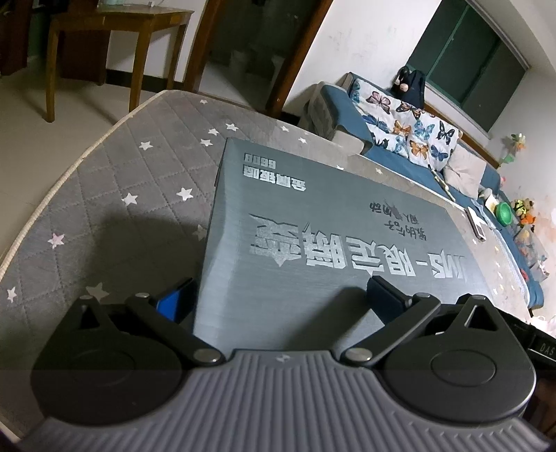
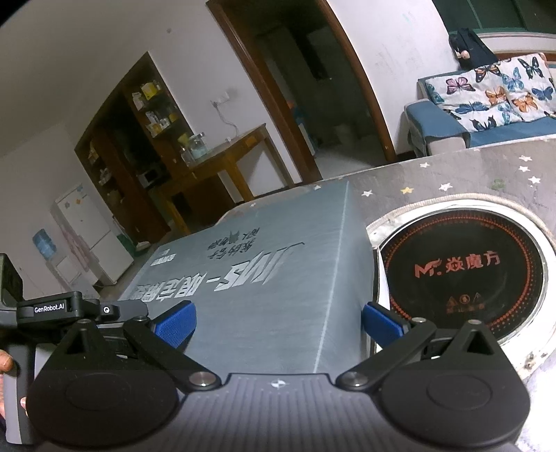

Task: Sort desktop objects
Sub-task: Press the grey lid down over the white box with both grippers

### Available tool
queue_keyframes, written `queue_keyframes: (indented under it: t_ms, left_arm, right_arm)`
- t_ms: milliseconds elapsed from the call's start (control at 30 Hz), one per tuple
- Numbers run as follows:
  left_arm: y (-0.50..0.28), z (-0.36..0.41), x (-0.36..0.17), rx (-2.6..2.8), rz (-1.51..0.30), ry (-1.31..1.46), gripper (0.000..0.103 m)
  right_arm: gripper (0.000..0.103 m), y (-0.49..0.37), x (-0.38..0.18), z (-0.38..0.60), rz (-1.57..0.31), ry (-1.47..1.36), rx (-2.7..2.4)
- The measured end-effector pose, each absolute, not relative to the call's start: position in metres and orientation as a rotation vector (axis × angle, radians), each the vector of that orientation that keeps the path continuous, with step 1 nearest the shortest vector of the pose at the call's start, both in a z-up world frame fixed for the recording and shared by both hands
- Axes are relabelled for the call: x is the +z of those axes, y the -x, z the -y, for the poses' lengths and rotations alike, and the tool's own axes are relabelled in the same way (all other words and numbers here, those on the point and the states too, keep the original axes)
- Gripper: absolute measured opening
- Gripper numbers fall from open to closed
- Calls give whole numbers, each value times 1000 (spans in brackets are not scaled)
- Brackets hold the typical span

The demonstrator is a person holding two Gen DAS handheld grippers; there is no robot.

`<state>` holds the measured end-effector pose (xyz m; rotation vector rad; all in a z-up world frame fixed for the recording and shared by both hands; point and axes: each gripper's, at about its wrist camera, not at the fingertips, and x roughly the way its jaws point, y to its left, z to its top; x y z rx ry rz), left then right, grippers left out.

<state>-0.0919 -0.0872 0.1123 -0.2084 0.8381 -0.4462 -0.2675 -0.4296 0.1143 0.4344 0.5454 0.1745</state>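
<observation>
- On a grey quilted star-print cover (image 1: 104, 194), a large grey-blue box (image 1: 312, 226) with silver printed characters is laid flat.
- Left gripper (image 1: 278, 299) is seen low over the near end of the box; jaws are held wide apart, one blue-padded finger (image 1: 170, 302) off the box's left edge, the other finger over the box top. Contact with the box cannot be told.
- Right gripper (image 2: 278, 323) is seen with jaws wide apart, straddling the near corner of the same box (image 2: 264, 278); nothing is clamped.
- Just right of the box, in the right wrist view, a round black induction cooktop (image 2: 462, 274) with red markings is set into the covered surface.
- At the left edge of the right wrist view, a hand (image 2: 7, 365) is partly seen on a black handle marked GenRobot.AI.
- Behind: a blue sofa (image 1: 347, 104) with a butterfly-print throw (image 1: 410, 128), a wooden table (image 1: 114, 31), a white fridge (image 2: 90, 229).
</observation>
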Motion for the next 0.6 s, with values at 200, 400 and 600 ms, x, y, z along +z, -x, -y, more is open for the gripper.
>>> queue_keyframes:
  t_ms: [200, 400, 600]
  left_arm:
    - [85, 85, 107, -450, -862, 213, 103]
    - [83, 86, 106, -459, -876, 213, 103]
    - [83, 86, 106, -453, -885, 220, 103]
  right_arm:
    - [103, 266, 111, 432, -547, -438, 179]
    - [103, 268, 110, 433, -548, -430, 182]
    - [103, 268, 111, 433, -545, -431, 175]
